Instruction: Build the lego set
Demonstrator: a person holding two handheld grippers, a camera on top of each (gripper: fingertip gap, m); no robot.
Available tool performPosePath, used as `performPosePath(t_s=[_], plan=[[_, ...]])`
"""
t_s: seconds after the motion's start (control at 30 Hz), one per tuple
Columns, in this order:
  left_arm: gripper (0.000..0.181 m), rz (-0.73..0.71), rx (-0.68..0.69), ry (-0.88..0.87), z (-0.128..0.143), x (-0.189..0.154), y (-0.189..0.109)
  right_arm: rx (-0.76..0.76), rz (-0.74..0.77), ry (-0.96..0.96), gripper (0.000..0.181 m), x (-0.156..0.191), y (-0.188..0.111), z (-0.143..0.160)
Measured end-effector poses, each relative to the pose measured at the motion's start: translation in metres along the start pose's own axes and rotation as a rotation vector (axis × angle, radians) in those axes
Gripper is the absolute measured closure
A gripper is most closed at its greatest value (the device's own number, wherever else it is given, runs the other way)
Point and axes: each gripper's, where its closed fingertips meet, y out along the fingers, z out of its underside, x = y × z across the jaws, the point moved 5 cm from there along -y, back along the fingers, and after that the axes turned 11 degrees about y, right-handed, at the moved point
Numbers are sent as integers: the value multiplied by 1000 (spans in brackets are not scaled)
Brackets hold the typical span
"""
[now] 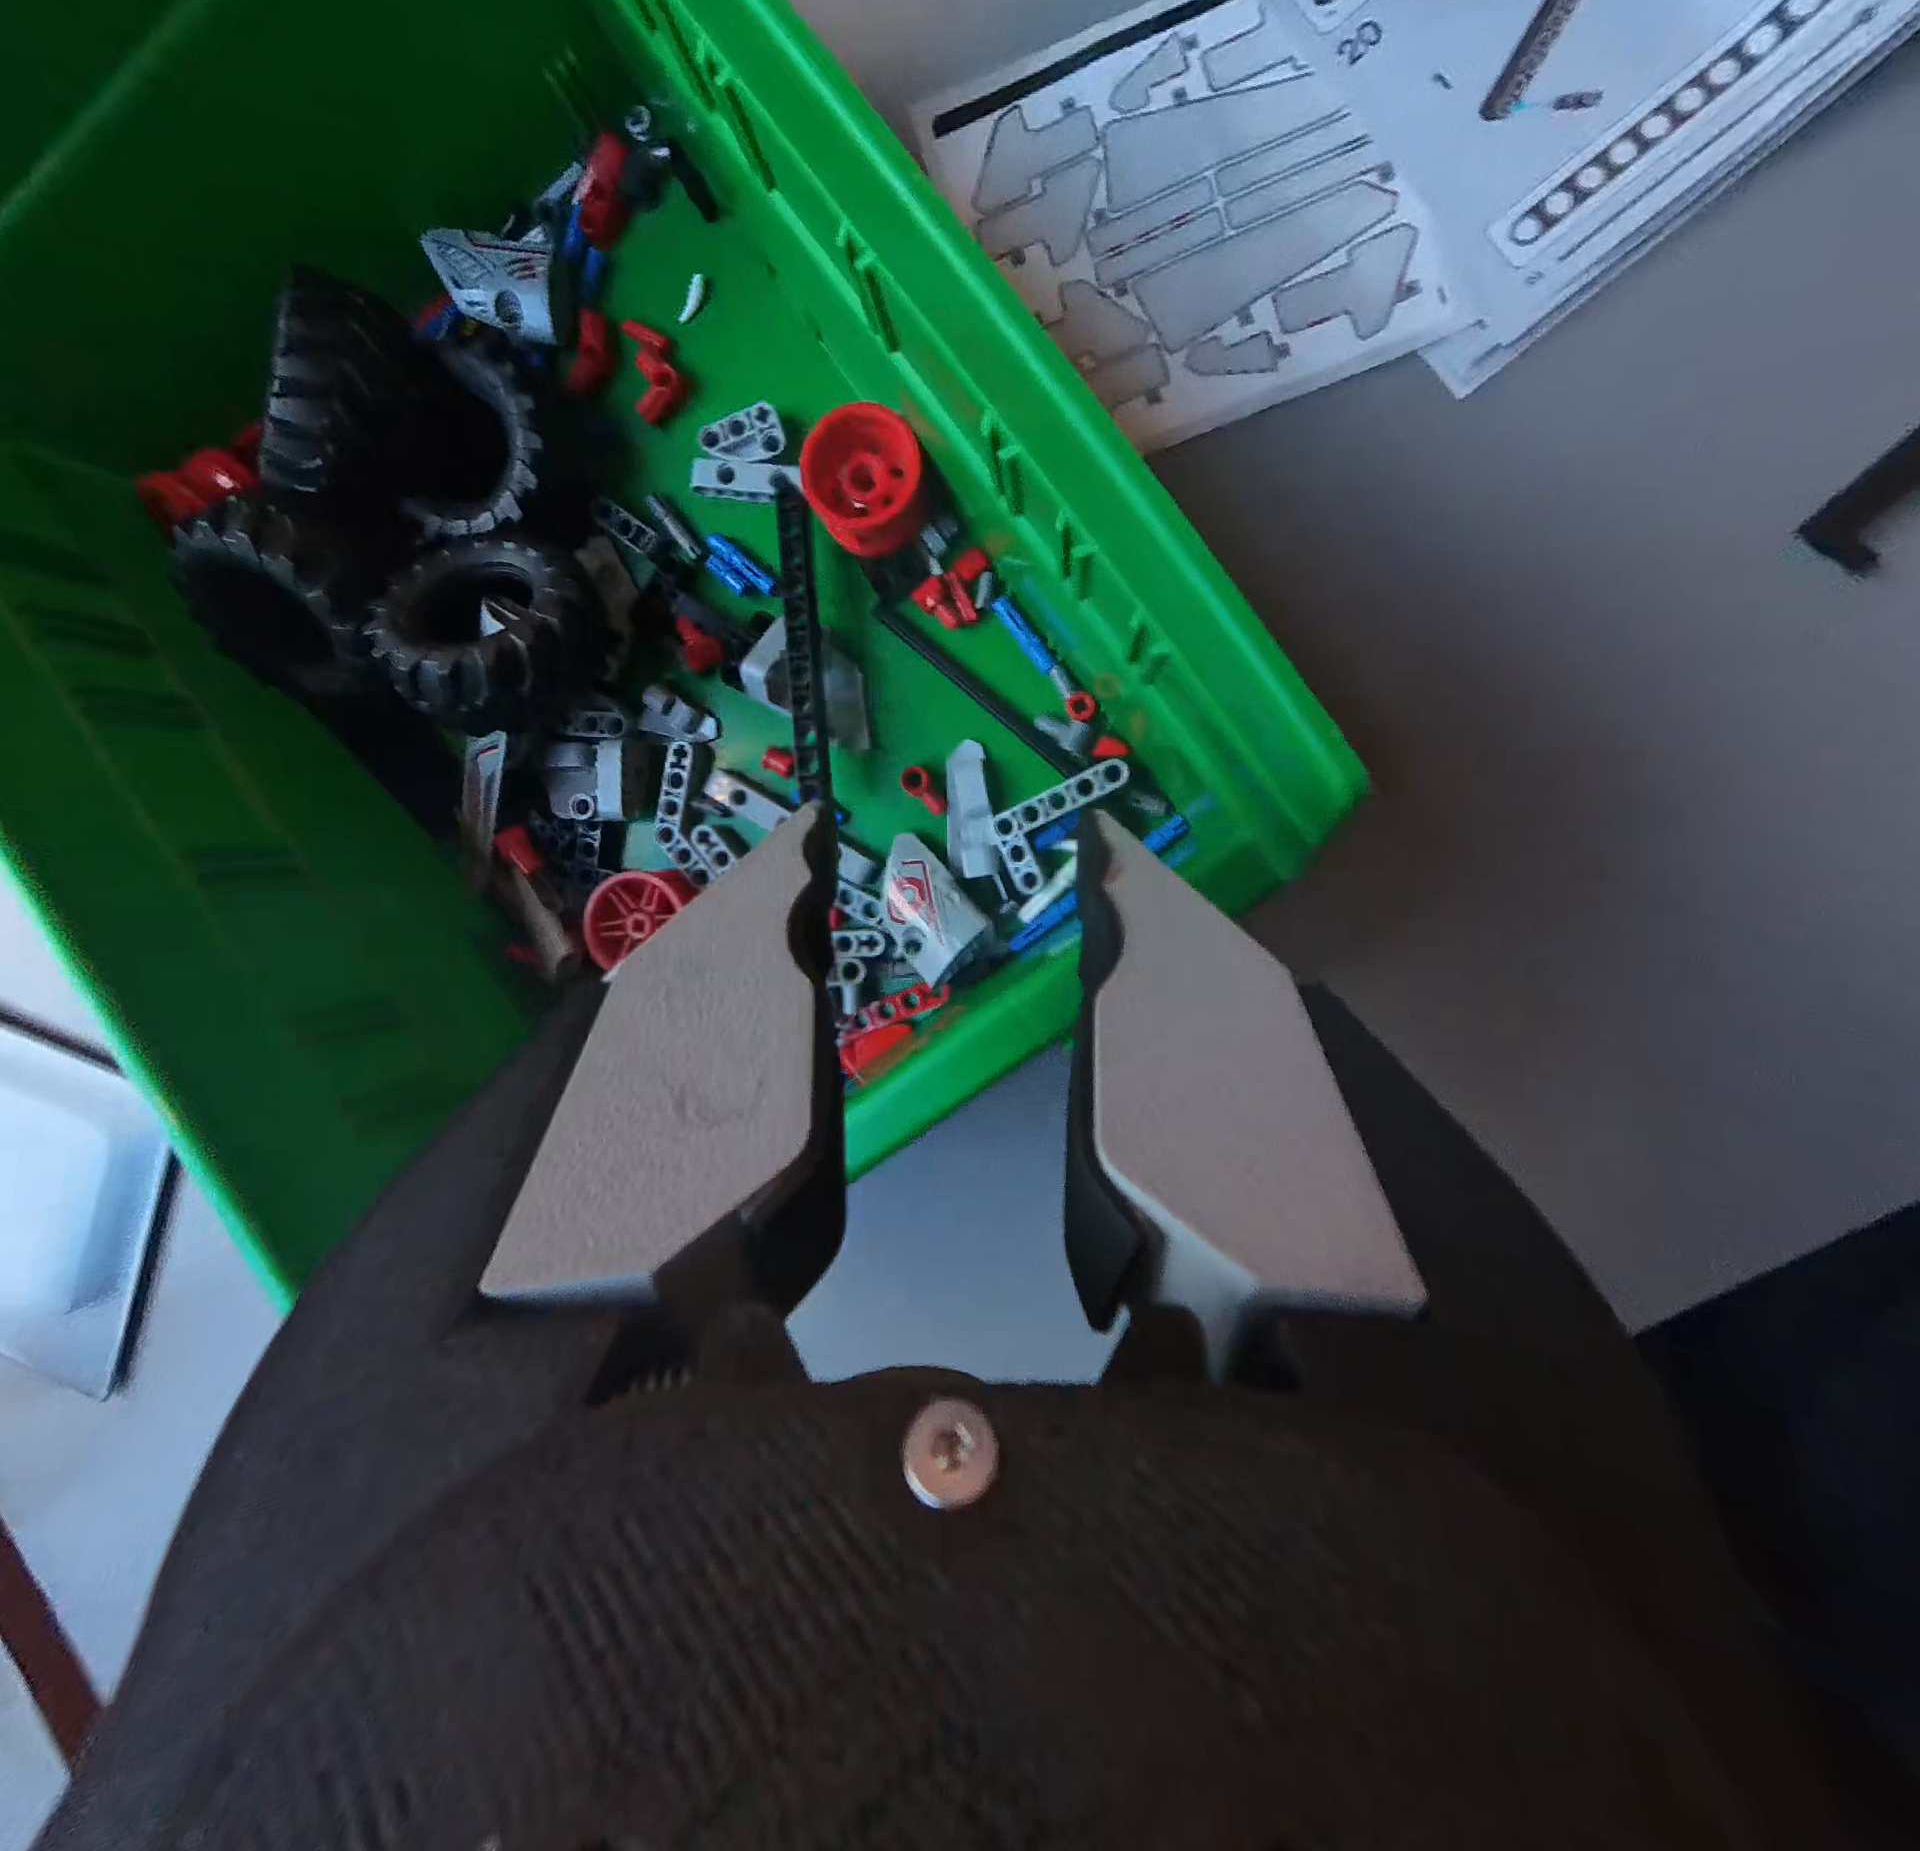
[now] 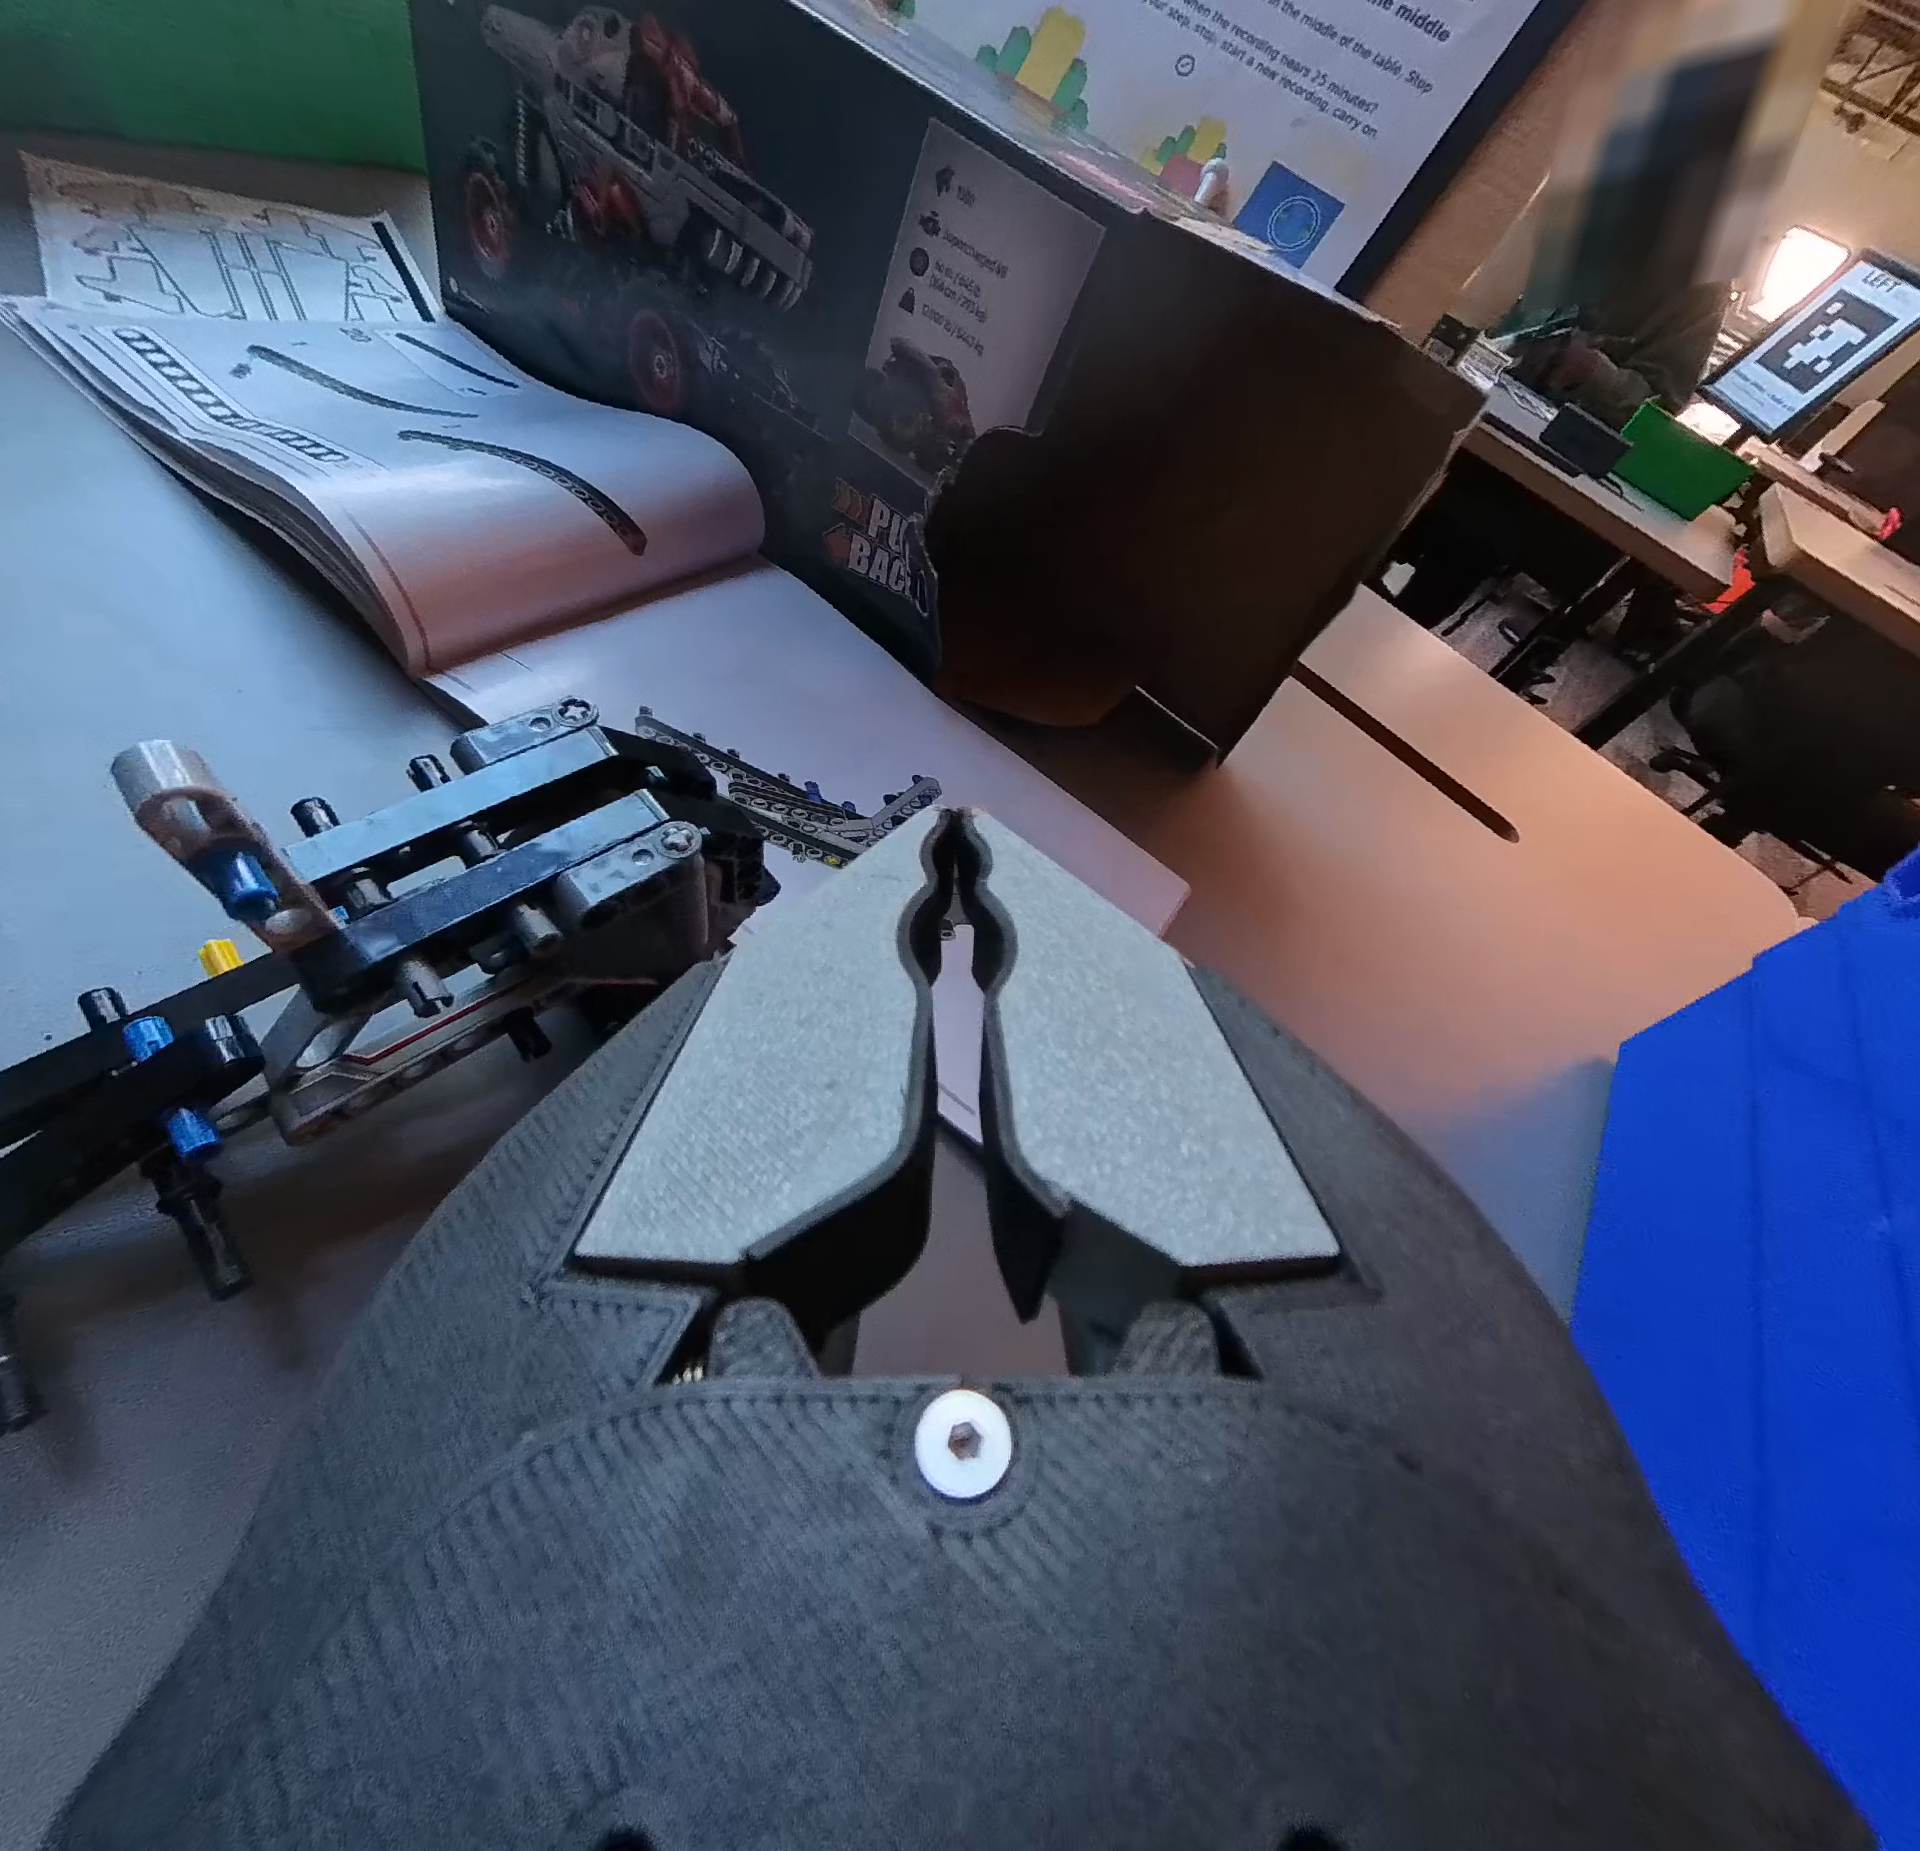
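Left wrist: above green bin [image 1: 1049, 513]. Right: low, table-level. Shared: booklet [image 2: 436, 471].

Grey table top [image 2: 156, 596], matt, lit warm pink toward 3 o'clock. Narrow dark slot [image 2: 1403, 762] cut in the table surface at 2 o'clock. Large printed poster board [image 2: 1299, 45] with dark frame, upright at 12 o'clock. Further desks [image 2: 1621, 523] on dark metal legs at 2 o'clock, carrying a lit screen [image 2: 1813, 347] and a green bin [image 2: 1678, 466]. Bright lamp [image 2: 1803, 253] beyond them. Dark floor [image 2: 1538, 648] under the desks.
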Motion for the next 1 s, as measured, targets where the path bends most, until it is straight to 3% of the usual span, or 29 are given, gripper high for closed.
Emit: performPosePath(t_s=[0.23,0.33,0.37,0.47,0.6,0.73,0.8,0.9,1.0], plan=[[144,165,-44,15,-2,-29,11,10,-6,-6,181,1,1,1],[178,225,-11,64,0,-42,23,14,-11,-12,181,2,1,1],[181,210,-9,88,0,-44,26,17,-13,-9,181,2,1,2],[181,163,-2,118,0,-44,31,19,-16,1,181,1,2,2],[181,232,-51,96,-3,-54,31,17,-15,11,181,-2,2,2],[176,315,-198,84,-14,-65,6,21,12,1,181,-8,1,4],[163,208,-277,53,-16,-46,-17,6,20,11,181,-10,-1,3],[159,-9,-333,10,-12,2,-48,2,42,21,181,-15,-3,3],[143,-99,-349,13,-14,45,-62,11,71,42,181,-21,-3,5]])
